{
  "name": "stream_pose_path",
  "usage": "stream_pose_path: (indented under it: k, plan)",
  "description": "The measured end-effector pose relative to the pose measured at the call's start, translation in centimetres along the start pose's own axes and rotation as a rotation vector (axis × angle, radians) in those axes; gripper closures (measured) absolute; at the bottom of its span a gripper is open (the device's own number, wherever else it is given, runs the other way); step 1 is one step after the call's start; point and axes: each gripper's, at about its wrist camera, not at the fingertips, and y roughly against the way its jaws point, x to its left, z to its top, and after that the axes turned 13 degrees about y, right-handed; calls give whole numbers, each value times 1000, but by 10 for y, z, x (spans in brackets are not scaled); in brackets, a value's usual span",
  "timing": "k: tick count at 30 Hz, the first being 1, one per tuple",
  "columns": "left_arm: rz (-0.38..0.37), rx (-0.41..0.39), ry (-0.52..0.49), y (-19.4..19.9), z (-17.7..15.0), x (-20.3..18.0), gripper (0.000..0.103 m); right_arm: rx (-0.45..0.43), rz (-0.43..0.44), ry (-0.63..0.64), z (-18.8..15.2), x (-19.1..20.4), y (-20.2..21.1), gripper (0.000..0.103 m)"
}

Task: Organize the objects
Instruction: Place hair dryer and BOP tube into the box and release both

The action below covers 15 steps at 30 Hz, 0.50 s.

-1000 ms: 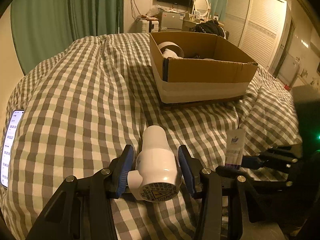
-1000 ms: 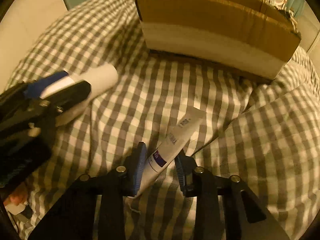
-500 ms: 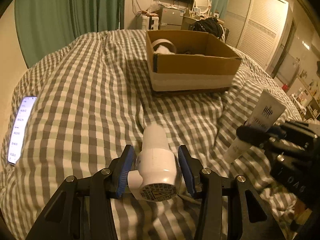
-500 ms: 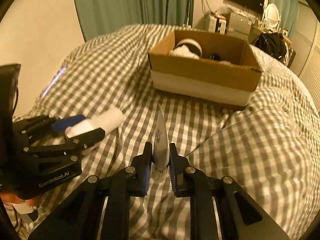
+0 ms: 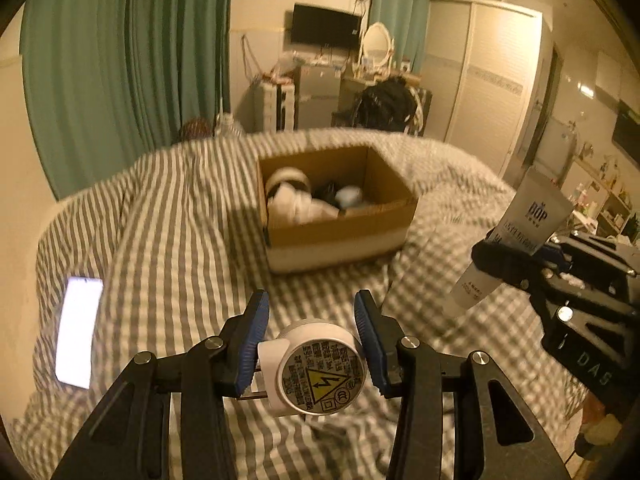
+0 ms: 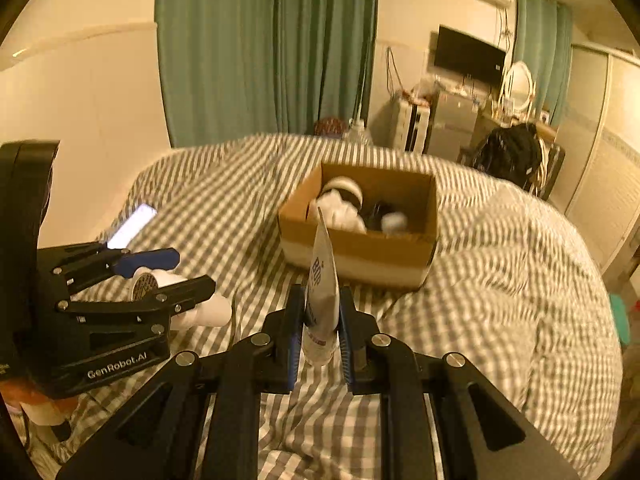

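right gripper (image 6: 319, 332) clamps upright tube (image 6: 321, 292); left gripper (image 6: 176, 270) holds white device (image 6: 192, 300); box (image 6: 360, 248) beyond

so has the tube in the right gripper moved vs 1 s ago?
Yes. The tube has been lifted off the checked bedding and turned upright; its tip now overlaps the cardboard box in the right wrist view.

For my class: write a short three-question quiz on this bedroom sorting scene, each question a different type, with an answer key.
1. True or false: the left gripper is shut on the white plug-in device.
2. The right gripper holds: A) a phone, B) a cream tube, C) nothing.
3. Fill in: the cardboard box sits on the checked ____.

Key: 1 true; 2 B; 3 bedcover.
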Motion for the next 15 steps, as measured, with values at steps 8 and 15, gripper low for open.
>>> stream_pose_path:
  k: [8,15]
  plan:
    - [-43,-127,-42,21,68,-22,58,-97,-30,72,56,-17,26,88]
    - [-58,-185,-59,2,127,-36,58,-171,-40,89,103,-50,29,88]
